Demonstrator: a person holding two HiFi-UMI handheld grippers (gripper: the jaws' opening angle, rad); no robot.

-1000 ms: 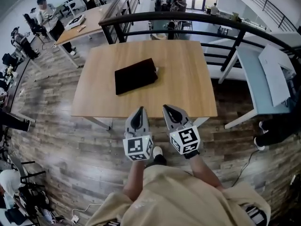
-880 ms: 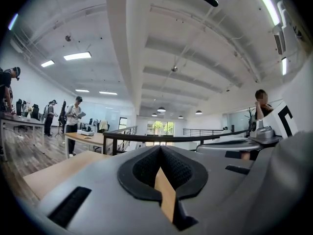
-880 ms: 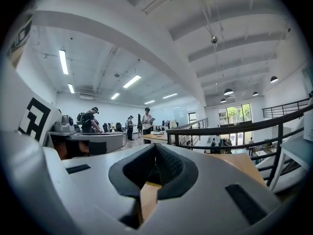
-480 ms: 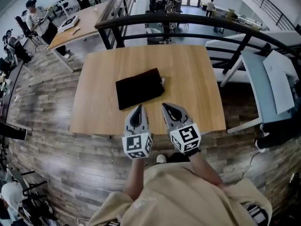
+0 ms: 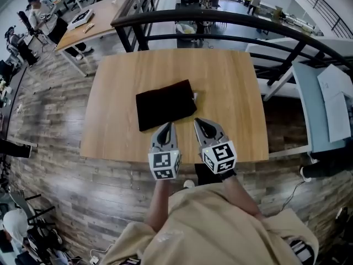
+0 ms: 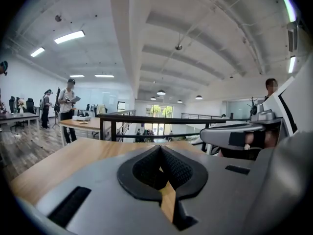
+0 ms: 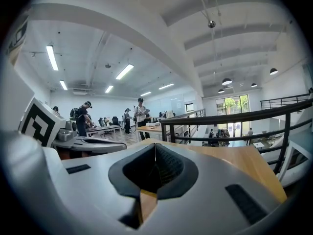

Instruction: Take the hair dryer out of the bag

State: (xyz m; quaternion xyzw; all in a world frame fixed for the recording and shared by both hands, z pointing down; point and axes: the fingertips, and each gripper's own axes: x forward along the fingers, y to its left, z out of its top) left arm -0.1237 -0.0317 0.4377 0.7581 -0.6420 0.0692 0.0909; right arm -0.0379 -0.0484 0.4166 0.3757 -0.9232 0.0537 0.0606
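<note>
My left gripper (image 5: 167,126) and right gripper (image 5: 197,121), jaws pressed together on nothing, sit just beside the black bag's (image 5: 164,104) near edge, over the table (image 5: 231,87).

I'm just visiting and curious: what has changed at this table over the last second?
Both the left gripper and the right gripper moved forward, farther over the table, so their tips are now close to the near edge of the black bag. Nothing was grasped or released: both stay shut and empty. The black bag lies flat where it was.
</note>
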